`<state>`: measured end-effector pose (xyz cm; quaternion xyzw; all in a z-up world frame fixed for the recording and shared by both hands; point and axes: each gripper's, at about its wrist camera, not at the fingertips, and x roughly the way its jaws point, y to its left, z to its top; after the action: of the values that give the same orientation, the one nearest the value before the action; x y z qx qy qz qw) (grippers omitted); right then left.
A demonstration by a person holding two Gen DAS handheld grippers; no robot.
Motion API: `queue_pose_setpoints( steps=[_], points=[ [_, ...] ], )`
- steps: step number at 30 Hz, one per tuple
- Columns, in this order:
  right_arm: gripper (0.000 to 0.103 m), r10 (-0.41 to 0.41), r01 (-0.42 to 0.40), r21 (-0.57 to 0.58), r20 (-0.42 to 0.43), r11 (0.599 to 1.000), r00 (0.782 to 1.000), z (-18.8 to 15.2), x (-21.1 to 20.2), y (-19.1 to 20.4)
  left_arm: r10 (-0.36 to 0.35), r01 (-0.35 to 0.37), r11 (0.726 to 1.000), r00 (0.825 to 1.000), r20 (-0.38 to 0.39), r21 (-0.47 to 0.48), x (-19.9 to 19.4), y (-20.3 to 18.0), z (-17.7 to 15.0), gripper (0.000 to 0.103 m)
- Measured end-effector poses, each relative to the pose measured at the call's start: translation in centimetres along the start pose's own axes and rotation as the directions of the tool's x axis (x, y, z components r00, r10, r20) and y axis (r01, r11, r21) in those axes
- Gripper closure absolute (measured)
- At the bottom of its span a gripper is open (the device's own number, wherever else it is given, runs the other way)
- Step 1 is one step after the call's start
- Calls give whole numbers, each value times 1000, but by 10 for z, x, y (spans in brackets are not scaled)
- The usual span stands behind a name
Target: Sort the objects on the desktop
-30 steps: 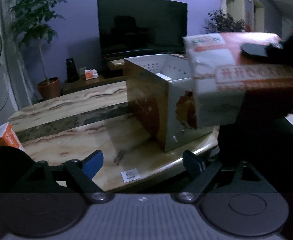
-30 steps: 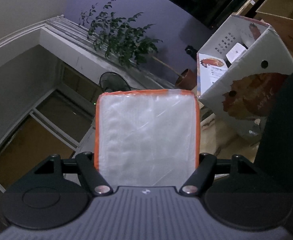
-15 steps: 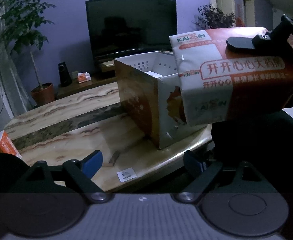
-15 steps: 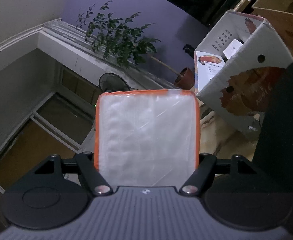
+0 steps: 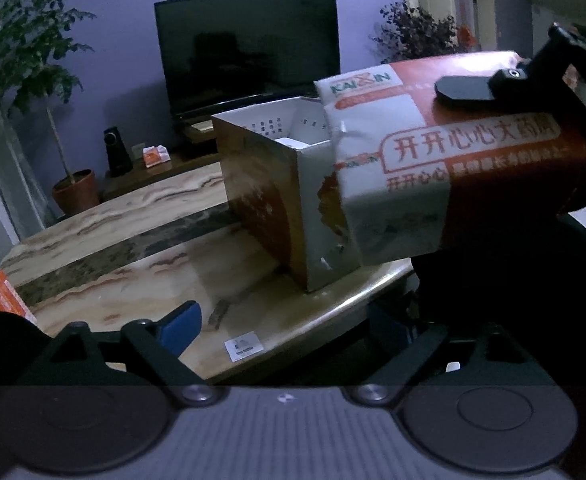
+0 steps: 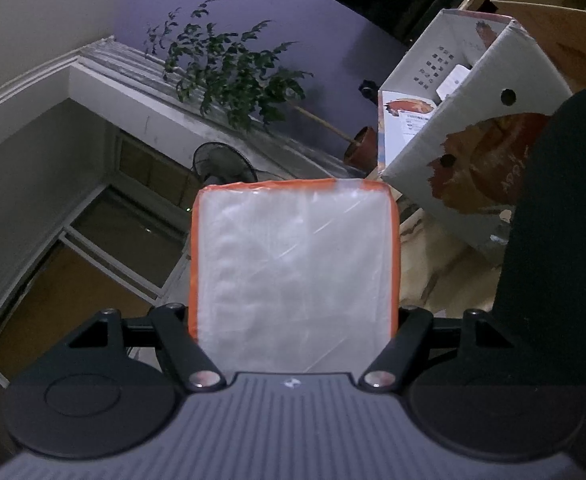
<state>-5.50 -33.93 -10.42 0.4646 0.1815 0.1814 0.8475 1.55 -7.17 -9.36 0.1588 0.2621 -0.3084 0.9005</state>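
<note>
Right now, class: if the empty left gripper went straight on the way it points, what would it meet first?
Probably the marbled stone tabletop. The left gripper, jaws opening and empty, points down at it; the printed cardboard box stands farther on, though depth is unclear.

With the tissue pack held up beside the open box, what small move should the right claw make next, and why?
Probably carry the tissue pack a little further over the open box before letting go. The right claw grips the pack in the air at the box's near corner, only partly past the rim, so a release now would likely land it on the table. The empty left claw is opening.
</note>
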Motion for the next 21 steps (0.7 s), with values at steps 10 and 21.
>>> queue_pose_setpoints(
  steps=[10, 21],
  points=[
    [29, 3, -3, 12, -5, 1000, 1000, 0, 2, -3, 2, -2, 1000, 1000, -3, 3, 2, -1, 0, 9],
    [29, 3, -3, 6, -14, 1000, 1000, 1, 2, -3, 4, -4, 1000, 1000, -4, 10, 3, -1, 1, 9]
  ],
)
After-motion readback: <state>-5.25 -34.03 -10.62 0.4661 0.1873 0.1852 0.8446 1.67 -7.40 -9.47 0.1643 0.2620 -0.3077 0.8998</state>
